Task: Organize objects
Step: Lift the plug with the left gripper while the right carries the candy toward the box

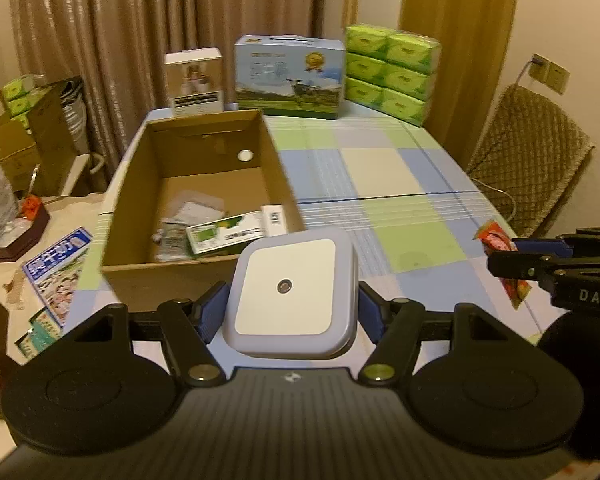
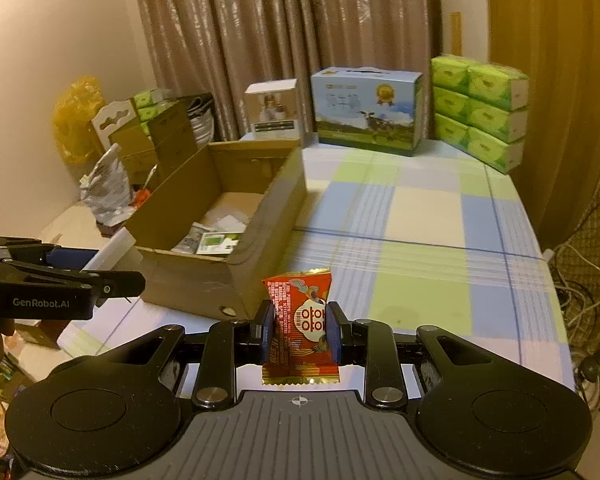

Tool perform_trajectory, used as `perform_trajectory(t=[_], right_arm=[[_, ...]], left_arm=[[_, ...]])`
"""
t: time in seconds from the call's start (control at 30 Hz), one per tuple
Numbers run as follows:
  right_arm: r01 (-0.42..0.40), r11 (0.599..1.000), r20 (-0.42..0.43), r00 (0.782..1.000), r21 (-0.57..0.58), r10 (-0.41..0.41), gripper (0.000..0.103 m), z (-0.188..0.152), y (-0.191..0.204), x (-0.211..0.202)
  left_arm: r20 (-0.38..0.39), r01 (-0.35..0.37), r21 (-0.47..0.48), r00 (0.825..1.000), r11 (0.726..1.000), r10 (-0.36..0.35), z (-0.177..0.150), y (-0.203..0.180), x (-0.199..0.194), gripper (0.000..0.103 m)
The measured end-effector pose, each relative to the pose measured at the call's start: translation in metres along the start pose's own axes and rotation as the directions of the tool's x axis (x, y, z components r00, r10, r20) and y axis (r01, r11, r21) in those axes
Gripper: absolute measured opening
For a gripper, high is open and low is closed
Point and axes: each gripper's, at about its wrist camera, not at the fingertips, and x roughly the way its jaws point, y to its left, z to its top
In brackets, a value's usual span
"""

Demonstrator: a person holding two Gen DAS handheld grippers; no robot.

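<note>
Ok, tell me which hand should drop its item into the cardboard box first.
Probably left. The left gripper holds the white square device right at the near wall of the cardboard box. The right gripper, clamping the red snack packet, sits off the box's corner, over the tablecloth.

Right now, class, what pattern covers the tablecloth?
The tablecloth shows blue, green and cream checks, clearest in the right wrist view.

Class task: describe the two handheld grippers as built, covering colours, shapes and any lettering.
Both the left gripper and right gripper are matte black, with round disc housings, angled linkage bars with metal rivets, blue fingers and a ribbed grey centre plate. White side lettering reads "GenRobot.AI" and "DAS".
</note>
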Motion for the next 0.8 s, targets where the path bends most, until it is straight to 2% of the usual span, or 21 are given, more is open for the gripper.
perform_trajectory(t=[0.23,0.8], right_arm=[[-0.039,0.998,-0.011,0.999,-0.041,0.038,0.024,0.005,0.024,0.014],[-0.107,0.987,-0.043,0.994,-0.124,0.102,0.024,0.017,0.07,0.049]], left_arm=[[0.001,-0.052,-0.012,0.999,0.999,0.052,-0.003,0.023,-0.006,0.063],[-0.006,-0.11,-0.062,0.994,0.992,0.11,-0.011,0.069,-0.015,0.063]])
